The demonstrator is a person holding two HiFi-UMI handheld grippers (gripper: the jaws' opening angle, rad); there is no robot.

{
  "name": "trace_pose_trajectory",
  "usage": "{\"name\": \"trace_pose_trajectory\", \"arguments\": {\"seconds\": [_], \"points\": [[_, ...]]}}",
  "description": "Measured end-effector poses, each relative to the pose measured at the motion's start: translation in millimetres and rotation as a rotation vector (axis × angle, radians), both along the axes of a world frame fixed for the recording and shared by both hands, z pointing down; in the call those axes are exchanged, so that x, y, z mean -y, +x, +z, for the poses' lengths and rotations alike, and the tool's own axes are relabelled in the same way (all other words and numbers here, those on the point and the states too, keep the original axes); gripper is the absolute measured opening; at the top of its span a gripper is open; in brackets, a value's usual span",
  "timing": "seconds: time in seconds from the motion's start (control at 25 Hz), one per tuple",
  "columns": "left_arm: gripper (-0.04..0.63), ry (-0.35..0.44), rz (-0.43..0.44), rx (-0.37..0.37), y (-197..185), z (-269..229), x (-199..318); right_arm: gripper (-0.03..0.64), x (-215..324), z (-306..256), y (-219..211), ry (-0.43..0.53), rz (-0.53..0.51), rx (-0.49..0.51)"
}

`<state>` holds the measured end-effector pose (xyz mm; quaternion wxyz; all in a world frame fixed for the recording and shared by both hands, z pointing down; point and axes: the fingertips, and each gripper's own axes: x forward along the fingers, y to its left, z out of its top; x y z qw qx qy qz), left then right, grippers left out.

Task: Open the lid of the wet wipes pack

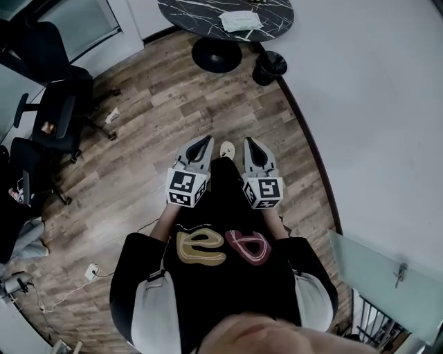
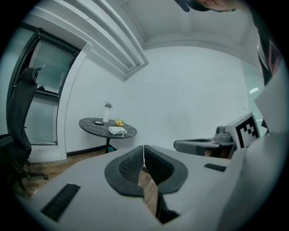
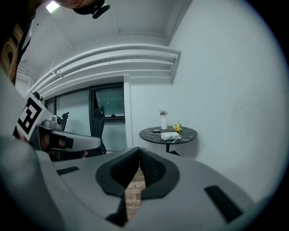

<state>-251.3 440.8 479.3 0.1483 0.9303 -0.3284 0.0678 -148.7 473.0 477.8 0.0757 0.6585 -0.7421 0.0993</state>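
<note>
- Wet wipes pack [image 1: 241,21] was nowhere near the action yet. It lay on the round dark table [image 1: 197,12] across the room, so going from nearest out:
- Left gripper [image 1: 206,141] and right gripper [image 1: 247,141] were held out in front of the person's waist, side by side and a little apart. Both aimed forward and a touch downward, toward the table.
- Both had their jaws pressed together with nothing in them. Only the wooden floor [image 1: 159,117] showed through the gap behind the pads.
- Further off, black office chairs [image 1: 59,104] stood to the left, well clear of the path.
- On the table beyond the pack were a white bottle [image 3: 163,121] and something yellow [image 3: 178,127], maybe flowers, too small to tell.
- My take: the step in hand was just the approach. I'd walk right up and spread the jaws before reaching in. Then I'd pin the pack's body with one gripper and hook the lid's front edge with the other, so the pack wouldn't slide.
</note>
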Motion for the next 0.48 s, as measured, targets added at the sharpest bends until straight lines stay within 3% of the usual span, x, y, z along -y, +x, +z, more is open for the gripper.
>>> {"name": "trace_pose_trajectory", "arguments": {"seconds": [0.48], "points": [[0.018, 0.007, -0.028, 0.035, 63.9, -2.8, 75.3, 0.011, 90.6, 0.9, 64.6, -0.006, -0.051, -0.003]]}}
